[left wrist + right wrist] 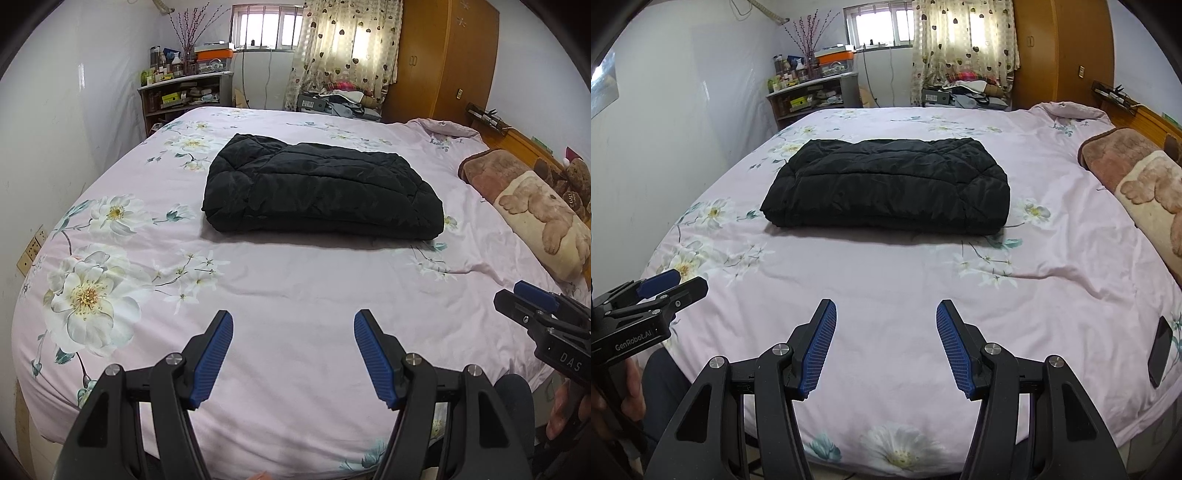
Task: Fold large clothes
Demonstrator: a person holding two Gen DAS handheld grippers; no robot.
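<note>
Black quilted coat [321, 192], faintly shiny

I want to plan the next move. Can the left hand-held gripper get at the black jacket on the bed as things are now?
Probably yes. The left hand-held gripper is open and empty, and only bare bedsheet lies between it and the black jacket. It must go forward first.

The folded jacket [321, 188] lies mid-bed [295, 295], well ahead of both grippers. The pillow [535, 218] lies to its right; a phone [1160, 350] rests near the bed's right edge. A shelf [184, 92] stands behind, left; a wardrobe [443, 55] behind, right.
</note>
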